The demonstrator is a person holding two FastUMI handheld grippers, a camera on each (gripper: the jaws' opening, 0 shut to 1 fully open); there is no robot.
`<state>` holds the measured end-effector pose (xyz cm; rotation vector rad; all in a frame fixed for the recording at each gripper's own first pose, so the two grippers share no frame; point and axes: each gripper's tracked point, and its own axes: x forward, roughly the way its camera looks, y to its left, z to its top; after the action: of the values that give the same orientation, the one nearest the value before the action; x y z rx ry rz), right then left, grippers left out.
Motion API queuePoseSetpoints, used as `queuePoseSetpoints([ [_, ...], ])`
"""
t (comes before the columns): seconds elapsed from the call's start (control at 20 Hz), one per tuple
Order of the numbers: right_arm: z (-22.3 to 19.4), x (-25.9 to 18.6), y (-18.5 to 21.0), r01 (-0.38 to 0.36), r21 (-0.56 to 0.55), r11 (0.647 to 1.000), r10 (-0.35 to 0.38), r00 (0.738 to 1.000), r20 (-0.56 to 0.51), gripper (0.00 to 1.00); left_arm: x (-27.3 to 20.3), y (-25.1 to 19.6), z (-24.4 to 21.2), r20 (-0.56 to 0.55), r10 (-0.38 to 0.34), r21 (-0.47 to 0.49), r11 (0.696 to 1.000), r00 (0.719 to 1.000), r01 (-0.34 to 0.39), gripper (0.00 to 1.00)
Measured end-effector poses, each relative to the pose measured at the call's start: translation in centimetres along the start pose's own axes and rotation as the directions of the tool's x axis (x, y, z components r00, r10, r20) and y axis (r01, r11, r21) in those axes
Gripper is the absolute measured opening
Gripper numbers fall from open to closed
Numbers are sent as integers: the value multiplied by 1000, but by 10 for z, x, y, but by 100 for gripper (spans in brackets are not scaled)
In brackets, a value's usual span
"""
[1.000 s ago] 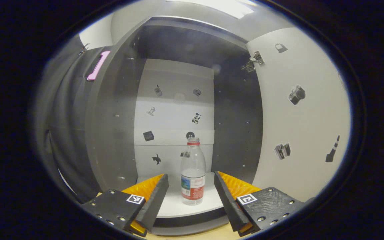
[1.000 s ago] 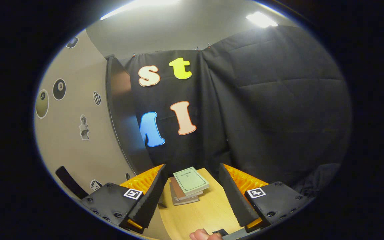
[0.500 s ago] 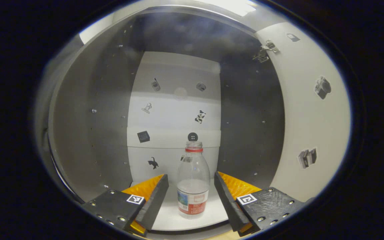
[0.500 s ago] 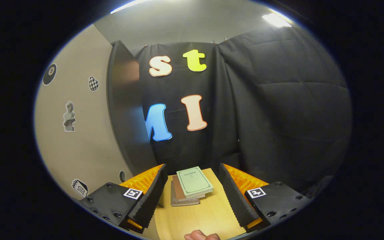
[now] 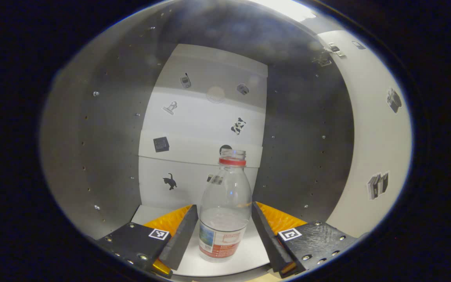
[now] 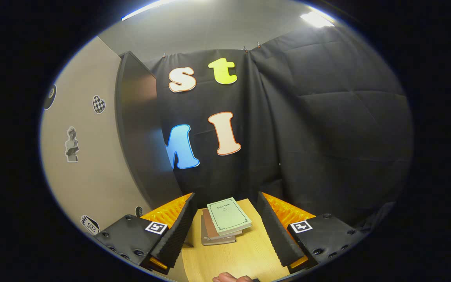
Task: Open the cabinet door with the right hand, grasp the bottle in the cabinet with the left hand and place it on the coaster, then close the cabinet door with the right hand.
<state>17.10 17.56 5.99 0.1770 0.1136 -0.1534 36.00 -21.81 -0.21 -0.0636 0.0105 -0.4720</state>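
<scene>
Now left tool [image 5: 224, 231] wide (around bottle [image 5: 224, 211])

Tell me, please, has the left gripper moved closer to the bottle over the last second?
Yes. The left gripper has gone forward into the cabinet: the bottle now stands between its open fingers, and the stickers on the back wall look larger.

1. The bottle [image 5: 224, 213] carries a label, its print too small to read.
2. The top book [image 6: 228, 216] bears cover print, too small to read.
</scene>
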Motion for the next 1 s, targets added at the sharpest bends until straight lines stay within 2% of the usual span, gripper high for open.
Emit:
queuePoseSetpoints([
  [0.15,-3,-1,0,8,6,1000,-7,1000,-9,98,7,0,-3,-10,-5,21,1000,1000,5,82],
  [0.2,-3,-1,0,8,10,1000,-8,1000,-11,98,9,0,-6,-14,-8,25,1000,1000,8,86],
  [0.35,-5,0,1,11,19,1000,-11,1000,-14,98,13,-1,-9,-25,-16,40,999,1000,17,86],
  [0.4,-5,0,1,11,23,1000,-10,1000,-15,98,13,-2,-10,-27,-15,43,999,1000,16,82],
  [0.45,-5,1,1,12,27,1000,-11,1000,-14,98,14,-2,-11,-29,-15,45,999,999,16,85],
  [0.65,-6,1,1,12,31,999,-11,1000,-14,98,15,-2,-17,-47,-16,56,998,999,18,85],
  [0.7,-7,1,1,10,33,999,-9,1000,-18,98,15,-3,-15,-46,-17,63,998,999,20,77],
  [0.75,-8,0,2,6,35,999,-6,1000,-21,98,15,-4,-17,-50,-18,72,997,999,21,75],
  [0.85,-8,0,3,-2,39,999,3,1000,-23,98,12,-9,-17,-46,-27,84,996,999,31,79],
  [0.9,-8,0,4,-7,41,999,8,1000,-23,98,10,-11,-17,-38,-25,86,996,999,28,75],
  [1.0,-8,0,7,-22,51,998,23,999,-25,98,6,-14,-17,-27,-23,105,994,999,26,75],
])
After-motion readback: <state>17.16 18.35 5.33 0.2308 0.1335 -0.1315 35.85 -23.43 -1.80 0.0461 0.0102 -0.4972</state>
